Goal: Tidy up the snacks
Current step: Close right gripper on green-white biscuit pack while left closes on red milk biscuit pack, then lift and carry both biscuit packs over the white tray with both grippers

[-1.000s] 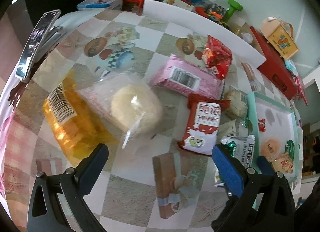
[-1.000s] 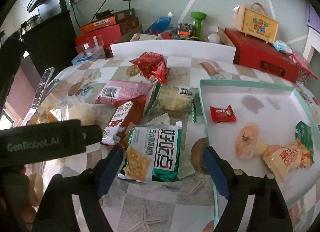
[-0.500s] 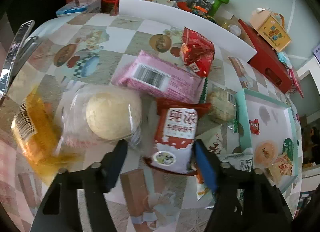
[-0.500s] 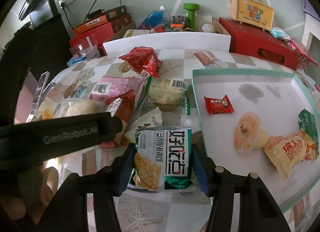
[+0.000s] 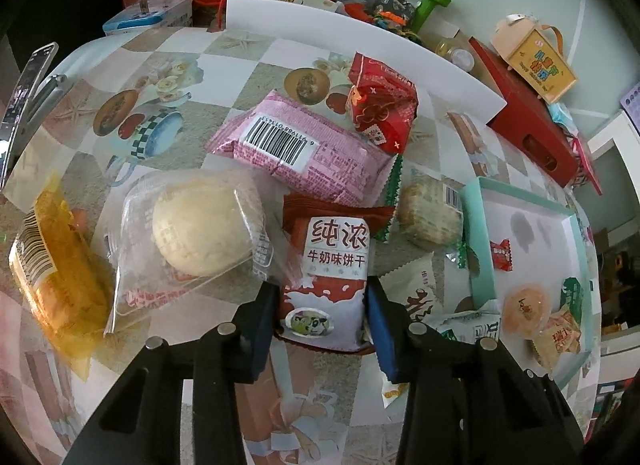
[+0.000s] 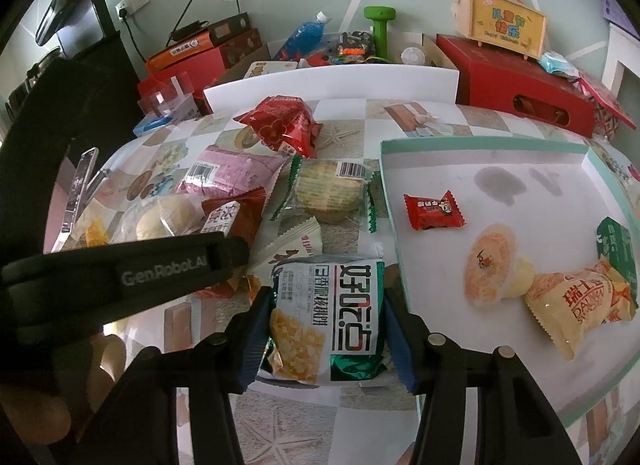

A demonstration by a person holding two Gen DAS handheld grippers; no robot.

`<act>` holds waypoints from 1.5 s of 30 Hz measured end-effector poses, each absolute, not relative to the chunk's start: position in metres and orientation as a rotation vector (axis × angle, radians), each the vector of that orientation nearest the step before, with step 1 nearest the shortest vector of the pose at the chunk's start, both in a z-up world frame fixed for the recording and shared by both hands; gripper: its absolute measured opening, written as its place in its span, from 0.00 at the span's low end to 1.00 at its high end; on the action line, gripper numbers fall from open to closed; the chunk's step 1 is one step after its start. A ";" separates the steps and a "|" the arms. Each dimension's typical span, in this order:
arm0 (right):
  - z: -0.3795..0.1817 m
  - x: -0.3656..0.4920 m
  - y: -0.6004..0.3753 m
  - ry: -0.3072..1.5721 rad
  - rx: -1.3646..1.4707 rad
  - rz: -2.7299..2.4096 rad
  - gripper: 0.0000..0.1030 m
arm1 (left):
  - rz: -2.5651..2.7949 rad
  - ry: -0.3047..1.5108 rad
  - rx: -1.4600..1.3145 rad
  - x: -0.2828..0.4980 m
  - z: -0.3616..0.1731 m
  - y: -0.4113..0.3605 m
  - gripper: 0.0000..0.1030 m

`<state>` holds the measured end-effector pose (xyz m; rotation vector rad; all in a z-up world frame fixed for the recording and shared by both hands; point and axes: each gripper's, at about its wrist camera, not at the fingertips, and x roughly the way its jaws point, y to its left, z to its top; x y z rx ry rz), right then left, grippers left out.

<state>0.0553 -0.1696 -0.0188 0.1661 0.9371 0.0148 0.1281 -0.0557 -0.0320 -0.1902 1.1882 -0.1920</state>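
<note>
My left gripper (image 5: 322, 325) is shut on the lower end of a red-and-white milk biscuit pack (image 5: 328, 277) lying on the table. My right gripper (image 6: 326, 339) is shut on a white-and-green corn snack pack (image 6: 328, 313), just left of the teal-rimmed tray (image 6: 480, 143). The tray holds a small red candy (image 6: 434, 209), a jelly cup (image 6: 490, 265), a yellow bread pack (image 6: 580, 305) and a green packet (image 6: 614, 245). The left gripper's body crosses the right wrist view (image 6: 120, 269).
On the table lie a pink pack (image 5: 296, 145), a red pack (image 5: 380, 101), a wrapped round bun (image 5: 200, 229), a yellow pack (image 5: 52, 265), a round biscuit pack (image 5: 430, 213) and a cream sachet (image 5: 416, 293). A white board (image 5: 360, 45) and boxes stand behind.
Both grippers have closed from wide open onto their packs. The left gripper moved right from the bun to the milk biscuit pack. The right gripper moved in on the corn snack pack.
</note>
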 end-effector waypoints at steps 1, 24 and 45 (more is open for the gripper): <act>-0.019 0.055 -0.170 0.938 0.167 0.015 0.53 | -0.192 1.186 -0.188 0.127 -0.031 -0.055 0.42; 0.000 0.049 -0.177 0.886 0.196 0.022 0.53 | -0.182 1.157 -0.193 0.117 -0.005 -0.045 0.41; 0.011 0.045 -0.182 0.856 0.217 0.028 0.53 | -0.206 1.067 -0.211 0.108 0.031 -0.039 0.40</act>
